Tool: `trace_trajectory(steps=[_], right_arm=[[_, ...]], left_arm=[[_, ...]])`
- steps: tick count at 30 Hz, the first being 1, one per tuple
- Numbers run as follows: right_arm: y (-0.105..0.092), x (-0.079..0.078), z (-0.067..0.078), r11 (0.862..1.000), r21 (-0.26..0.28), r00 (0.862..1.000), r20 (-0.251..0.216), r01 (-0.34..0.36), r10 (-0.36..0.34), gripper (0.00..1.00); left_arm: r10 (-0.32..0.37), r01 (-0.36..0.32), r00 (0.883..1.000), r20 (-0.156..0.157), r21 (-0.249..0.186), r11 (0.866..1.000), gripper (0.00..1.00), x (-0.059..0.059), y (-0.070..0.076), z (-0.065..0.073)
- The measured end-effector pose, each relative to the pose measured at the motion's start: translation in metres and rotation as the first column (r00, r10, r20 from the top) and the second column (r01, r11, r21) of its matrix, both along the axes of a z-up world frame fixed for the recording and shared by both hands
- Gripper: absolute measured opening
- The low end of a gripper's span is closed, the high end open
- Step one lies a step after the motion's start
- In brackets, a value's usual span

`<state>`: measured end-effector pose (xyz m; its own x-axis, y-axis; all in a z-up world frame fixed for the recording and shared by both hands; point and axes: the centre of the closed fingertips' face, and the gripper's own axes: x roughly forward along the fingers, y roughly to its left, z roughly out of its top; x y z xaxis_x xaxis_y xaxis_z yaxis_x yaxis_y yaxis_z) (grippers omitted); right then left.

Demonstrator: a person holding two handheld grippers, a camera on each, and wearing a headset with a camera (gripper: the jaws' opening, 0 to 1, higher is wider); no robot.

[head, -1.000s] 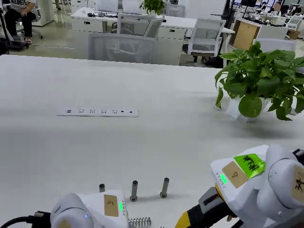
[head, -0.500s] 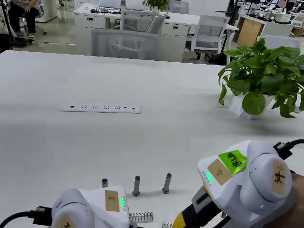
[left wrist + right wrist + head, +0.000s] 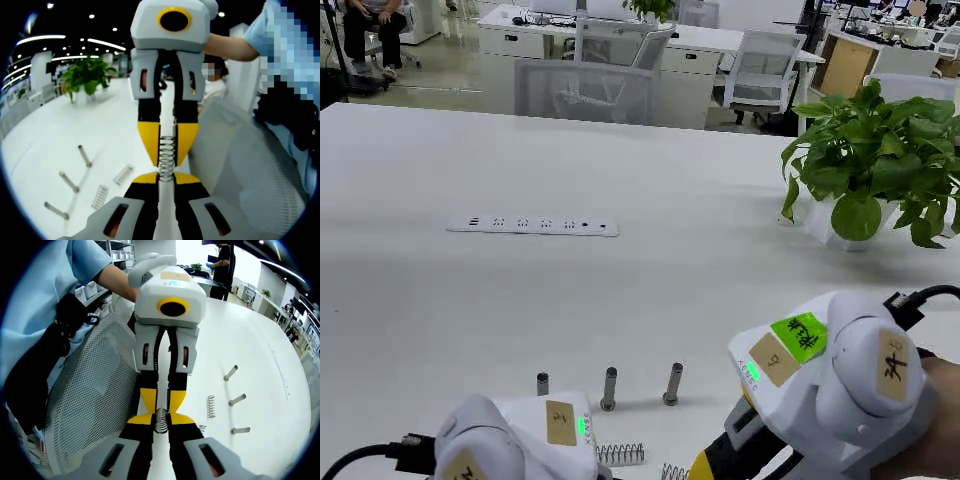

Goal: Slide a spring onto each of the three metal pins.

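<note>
White tabletop (image 3: pixel 650 290), three upright grey metal pins (image 3: pixel 609 388) bare: one small coiled steel spring (image 3: pixel 166 155) is pinched above it by the fingers of both left gripper (image 3: pixel 165 176) and right gripper (image 3: pixel 160 421), handover judged underway, alignment over a pin required next.

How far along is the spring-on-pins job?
Done: nothing yet; all three metal pins stand bare. In hand: one spring, gripped by both the left gripper and right gripper. Remaining: all three springs to seat; two loose springs lie on the table beside the pins.
</note>
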<state>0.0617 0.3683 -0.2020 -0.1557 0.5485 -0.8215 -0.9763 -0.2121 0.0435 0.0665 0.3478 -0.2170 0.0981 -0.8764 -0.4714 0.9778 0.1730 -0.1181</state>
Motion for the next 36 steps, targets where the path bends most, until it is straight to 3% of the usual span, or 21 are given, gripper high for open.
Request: trace_trajectory(steps=[6, 9, 11, 14, 18, 22, 26, 31, 32, 36], right_arm=[[0.002, 0.001, 0.000, 1.000, -0.011, 1.000, 0.000, -0.011, 0.011, 0.12], [0.004, 0.006, 0.002, 1.000, -0.002, 1.000, 0.024, -0.015, 0.015, 0.12], [0.006, 0.009, 0.005, 1.000, 0.007, 0.999, 0.031, -0.009, 0.009, 0.12], [0.008, 0.016, 0.006, 1.000, 0.009, 0.999, 0.048, -0.009, 0.009, 0.12], [0.008, 0.019, 0.005, 1.000, -0.008, 0.998, 0.052, -0.025, 0.026, 0.12], [0.011, 0.027, 0.005, 0.999, -0.020, 0.998, 0.059, -0.029, 0.030, 0.12], [0.016, 0.038, 0.007, 0.998, -0.038, 0.996, 0.074, -0.051, 0.054, 0.12], [0.028, 0.054, 0.012, 0.997, -0.039, 0.994, 0.088, -0.069, 0.072, 0.12], [0.030, 0.056, 0.013, 0.997, -0.035, 0.994, 0.089, -0.066, 0.069, 0.12], [0.042, 0.067, 0.015, 0.997, -0.031, 0.993, 0.096, -0.072, 0.075, 0.12]], left_arm=[[0.031, -0.031, 0.999, -0.004, -0.013, 0.999, 0.11, 0.001, 0.002, 0.000], [0.072, -0.072, 0.997, -0.006, -0.007, 0.997, 0.13, 0.006, 0.007, -0.002], [0.103, -0.103, 0.995, 0.007, 0.006, 0.995, 0.20, 0.012, 0.013, -0.005], [0.167, -0.167, 0.986, -0.004, -0.003, 0.986, 0.33, 0.020, 0.022, -0.006], [0.238, -0.238, 0.971, 0.020, -0.008, 0.971, 0.40, 0.028, 0.035, -0.004], [0.333, -0.333, 0.942, 0.040, -0.003, 0.943, 0.55, 0.037, 0.051, -0.007], [0.426, -0.426, 0.903, 0.055, -0.002, 0.905, 0.67, 0.047, 0.069, -0.007], [0.520, -0.520, 0.853, 0.041, 0.001, 0.854, 0.77, 0.054, 0.088, -0.009], [0.526, -0.526, 0.849, 0.049, -0.006, 0.850, 0.80, 0.056, 0.089, -0.008], [0.600, -0.600, 0.798, 0.062, -0.013, 0.800, 0.92, 0.063, 0.104, -0.008]])
